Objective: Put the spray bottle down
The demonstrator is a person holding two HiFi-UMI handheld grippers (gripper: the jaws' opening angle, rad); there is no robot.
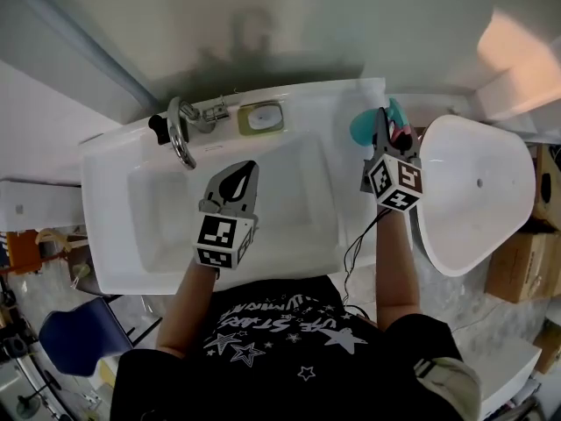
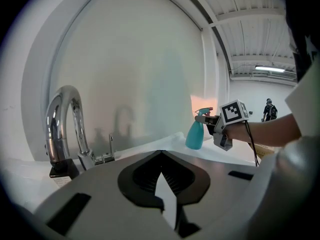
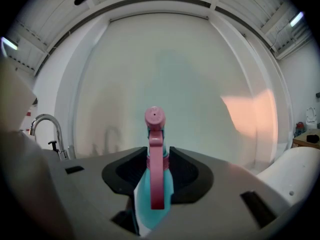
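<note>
A teal spray bottle (image 1: 365,127) with a pink trigger head is at the back right corner of the white sink (image 1: 114,156). My right gripper (image 1: 383,134) is shut on its neck, and the bottle stands upright between the jaws in the right gripper view (image 3: 155,184). The left gripper view shows the spray bottle (image 2: 194,135) with its base low over the sink's ledge; I cannot tell whether it touches. My left gripper (image 1: 238,175) hovers over the basin, its tips together (image 2: 160,156) and nothing visibly held.
A chrome faucet (image 1: 180,130) rises at the sink's back left, with a small dish (image 1: 261,117) beside it. A large white oval basin (image 1: 473,191) stands right of the sink. Cardboard boxes (image 1: 517,266) lie far right and a blue chair (image 1: 74,336) lower left.
</note>
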